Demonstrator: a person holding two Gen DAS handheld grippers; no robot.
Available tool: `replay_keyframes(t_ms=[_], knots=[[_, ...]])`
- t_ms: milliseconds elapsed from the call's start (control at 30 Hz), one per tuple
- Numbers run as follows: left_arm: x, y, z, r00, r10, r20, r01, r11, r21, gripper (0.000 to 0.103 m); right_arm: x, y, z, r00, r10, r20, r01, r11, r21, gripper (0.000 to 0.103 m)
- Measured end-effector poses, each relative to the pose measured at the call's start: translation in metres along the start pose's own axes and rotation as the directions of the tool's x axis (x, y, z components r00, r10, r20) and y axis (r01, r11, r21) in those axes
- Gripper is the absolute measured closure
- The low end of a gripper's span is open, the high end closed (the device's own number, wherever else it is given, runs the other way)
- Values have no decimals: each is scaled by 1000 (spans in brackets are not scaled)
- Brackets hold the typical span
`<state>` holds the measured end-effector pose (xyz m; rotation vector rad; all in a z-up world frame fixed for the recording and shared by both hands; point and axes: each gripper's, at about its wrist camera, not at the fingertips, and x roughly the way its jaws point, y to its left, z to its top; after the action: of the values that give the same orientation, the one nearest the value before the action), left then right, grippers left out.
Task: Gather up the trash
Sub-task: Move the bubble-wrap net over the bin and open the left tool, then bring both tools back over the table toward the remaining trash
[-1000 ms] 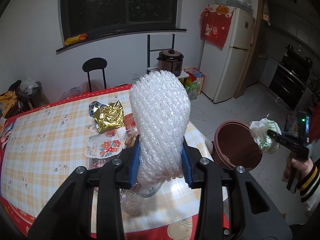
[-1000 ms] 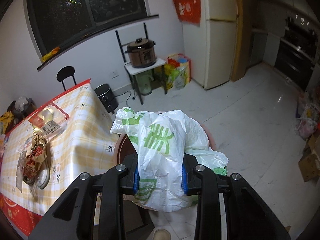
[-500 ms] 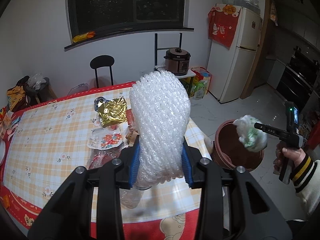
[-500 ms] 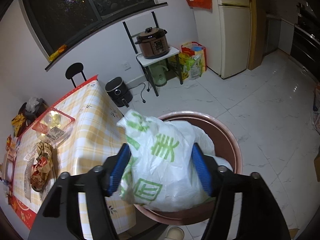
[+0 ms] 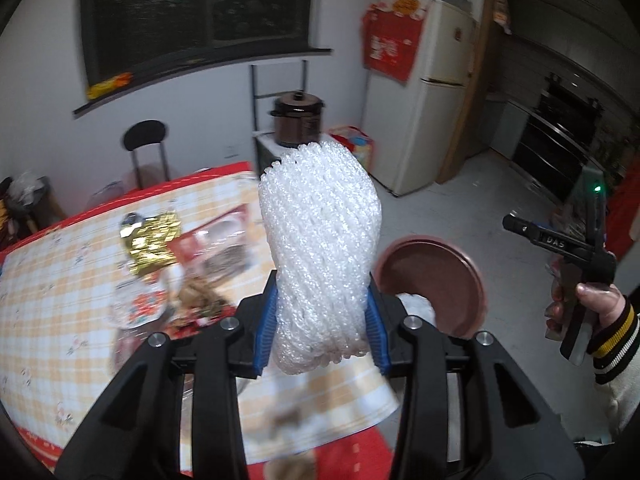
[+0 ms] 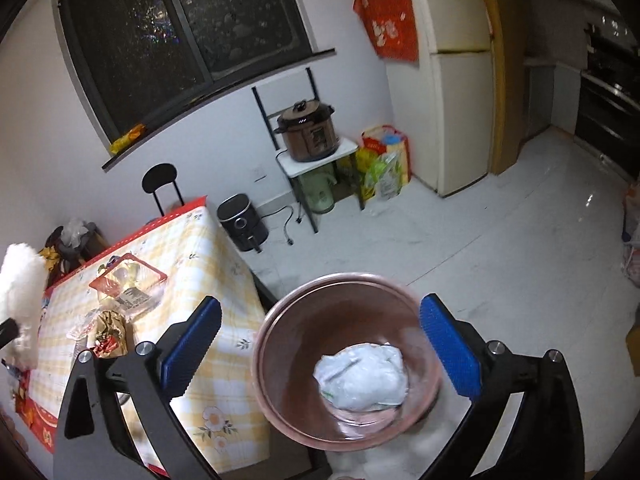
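My left gripper (image 5: 320, 326) is shut on a white foam net sleeve (image 5: 320, 240), held upright above the table's right end. The brown trash bin (image 5: 432, 280) stands on the floor just right of the table. In the right wrist view my right gripper (image 6: 320, 344) is open wide and empty above the bin (image 6: 280, 360). A crumpled white plastic bag with green print (image 6: 362, 376) lies at the bin's bottom. The right gripper also shows in the left wrist view (image 5: 516, 226), held by a hand. The foam sleeve shows at the left edge of the right wrist view (image 6: 20, 280).
The table (image 5: 52, 320) has a yellow check cloth with a gold foil bag (image 5: 150, 240), wrappers and a red-rimmed plastic tray (image 6: 128, 280). Beyond stand a black chair (image 5: 144, 148), a cooker on a stand (image 6: 308, 132), an air fryer (image 6: 242, 228) and a fridge (image 6: 452, 72).
My right gripper opened and let the white plastic bag drop into the bin. My left gripper swung right toward the bin with the foam sleeve still held.
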<state>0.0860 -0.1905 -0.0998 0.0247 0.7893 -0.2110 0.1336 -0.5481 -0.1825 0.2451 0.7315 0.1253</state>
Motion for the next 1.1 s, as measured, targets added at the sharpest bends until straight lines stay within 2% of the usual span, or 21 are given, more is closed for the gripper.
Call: replay_keyframes(t_ms=[200,400,533,600,633,667,700,800,900,1000,1100], knots=[[53,-42,16,990,-116,-76,121,991,55,61,-34,-32,-6,998,-53,32,52,998,38,5],[116,-86,24,965,-204,-167,220,972,85,60,-55,-67,-23,992,-122,24,119,988,102,5],[157,-112,31,942,-251,-225,275,958,80,60,-61,-82,-34,988,-155,6,153,980,130,5],[171,-125,35,930,-288,-227,314,946,86,53,-64,-89,-40,985,-171,-1,169,975,145,5],[175,-129,36,925,-308,-223,333,939,87,40,-64,-91,-41,985,-175,-3,174,973,150,5],[177,-134,36,918,-333,-216,358,930,87,21,-65,-93,-42,984,-179,-5,178,972,154,5],[179,-138,39,915,-349,-204,372,924,88,14,-65,-94,-43,983,-183,-8,182,971,157,5],[177,-145,49,912,-377,-160,396,912,108,8,-64,-94,-42,983,-184,-10,183,971,154,5],[162,-136,59,920,-377,-108,387,917,98,7,-60,-88,-38,985,-171,-8,171,975,143,5],[144,-116,64,935,-351,-55,354,932,72,6,-52,-74,-31,990,-144,-1,143,982,124,5],[117,-78,61,955,-296,13,296,955,21,6,-41,-52,-24,995,-99,4,98,991,95,5]])
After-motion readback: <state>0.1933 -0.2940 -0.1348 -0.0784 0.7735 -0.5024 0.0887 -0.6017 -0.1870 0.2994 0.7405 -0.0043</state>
